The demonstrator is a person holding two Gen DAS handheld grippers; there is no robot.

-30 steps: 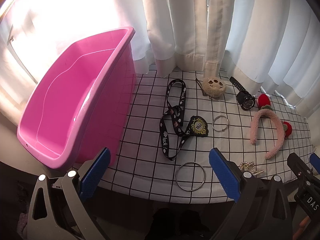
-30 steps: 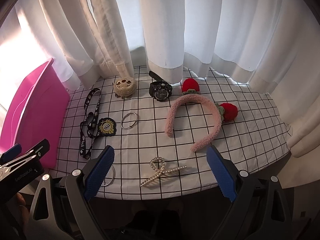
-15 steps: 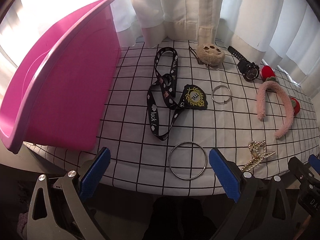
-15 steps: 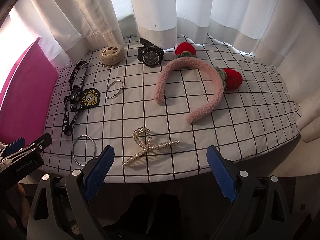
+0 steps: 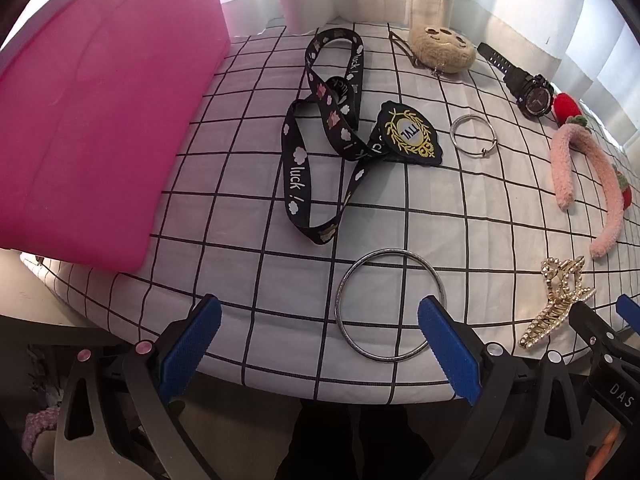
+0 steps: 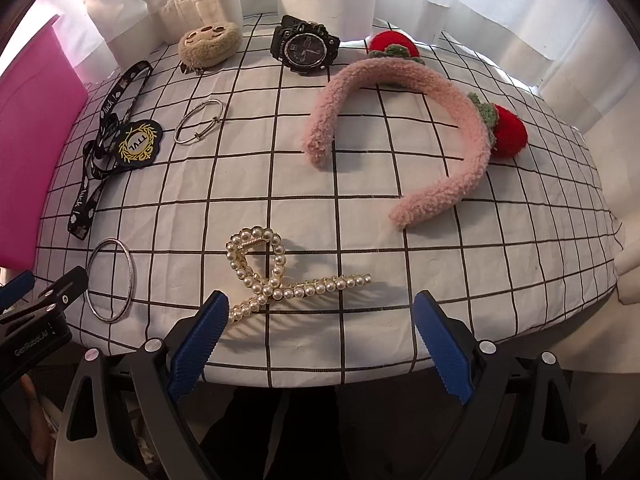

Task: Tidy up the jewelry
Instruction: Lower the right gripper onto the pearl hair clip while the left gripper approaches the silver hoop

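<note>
Both tongs wide, holding nothing. Left tongs [image 5: 318, 334] low at the tabletop [image 5: 240, 208] edge, large bangle [image 5: 390, 305] just beside the right pad. Better to straddle the thin rim, close gently, then lift toward the pink bin [image 5: 92, 120]. Right tongs [image 6: 316, 334] near the pearl clip [image 6: 276, 276].

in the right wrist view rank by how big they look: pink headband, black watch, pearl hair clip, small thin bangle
1. pink headband
2. pearl hair clip, though it lies nearest the camera, which inflates it
3. black watch
4. small thin bangle, close to the watch, so that order is unsure
</note>
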